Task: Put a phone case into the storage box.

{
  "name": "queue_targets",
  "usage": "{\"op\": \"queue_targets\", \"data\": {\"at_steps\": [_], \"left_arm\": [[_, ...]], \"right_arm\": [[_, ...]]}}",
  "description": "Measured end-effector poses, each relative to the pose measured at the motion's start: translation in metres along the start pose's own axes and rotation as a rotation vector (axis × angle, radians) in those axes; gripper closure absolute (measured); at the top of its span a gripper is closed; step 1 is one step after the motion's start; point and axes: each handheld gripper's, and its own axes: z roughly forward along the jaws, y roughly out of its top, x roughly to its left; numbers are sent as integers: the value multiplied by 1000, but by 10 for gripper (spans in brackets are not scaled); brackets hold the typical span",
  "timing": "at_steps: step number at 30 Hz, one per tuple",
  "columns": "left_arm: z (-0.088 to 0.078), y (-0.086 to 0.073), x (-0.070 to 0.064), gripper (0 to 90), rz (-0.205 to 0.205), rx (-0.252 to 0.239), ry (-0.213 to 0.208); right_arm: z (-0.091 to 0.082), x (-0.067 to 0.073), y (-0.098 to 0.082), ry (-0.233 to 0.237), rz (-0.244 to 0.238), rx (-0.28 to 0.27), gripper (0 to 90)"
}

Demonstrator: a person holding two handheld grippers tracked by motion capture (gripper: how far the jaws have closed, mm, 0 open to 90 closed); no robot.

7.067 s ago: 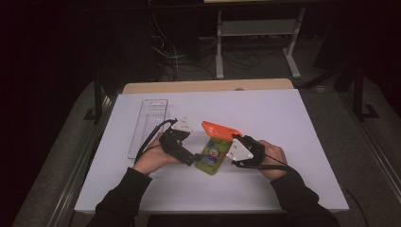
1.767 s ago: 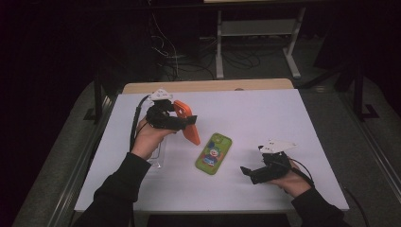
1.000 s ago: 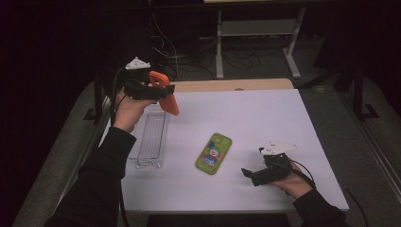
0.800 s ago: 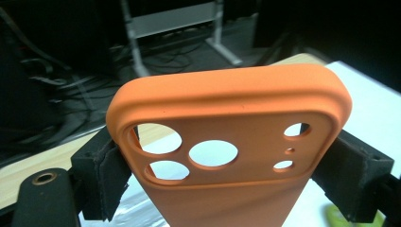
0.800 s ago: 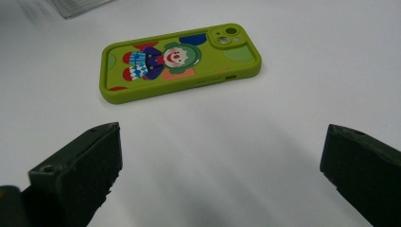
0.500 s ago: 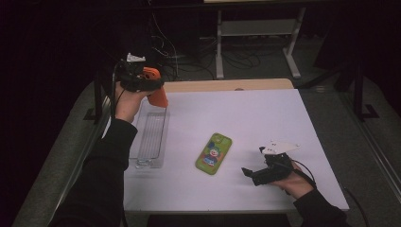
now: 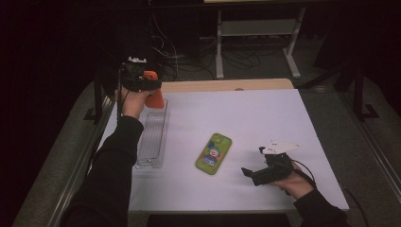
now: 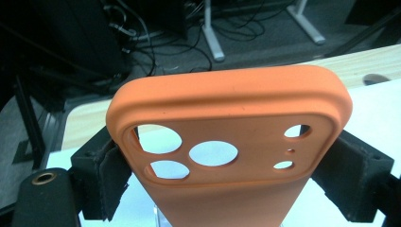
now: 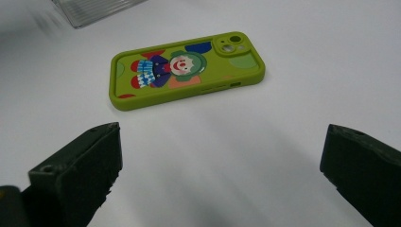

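Fingers of left gripper (image 7: 150,86) clamp orange case (image 8: 227,156), carried from desk centre to above clear tray (image 7: 152,137) — drop-off likely next; right gripper (image 7: 251,172) fingers wide.

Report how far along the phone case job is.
Done: the soft orange phone case is off the phone in the green clown-print case, which lies flat on the white table. In hand: the left claw grips the orange case by its sides above the far end of the clear plastic tray. Left: setting it in the tray, probably. The right claw rests open, empty.
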Motion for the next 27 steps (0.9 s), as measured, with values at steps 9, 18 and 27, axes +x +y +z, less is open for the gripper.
{"op": "queue_targets", "data": {"at_steps": [9, 18, 27], "left_arm": [[20, -5, 0, 142, -18, 38, 58], [36, -13, -5, 140, -25, 86, 81], [44, -19, -7, 139, -36, 123, 108]], "right_arm": [[-1, -1, 0, -1, -4, -7, 0], [-1, -1, 0, 0, -3, -5, 0], [-2, -2, -1, -5, -1, -8, 0]]}}
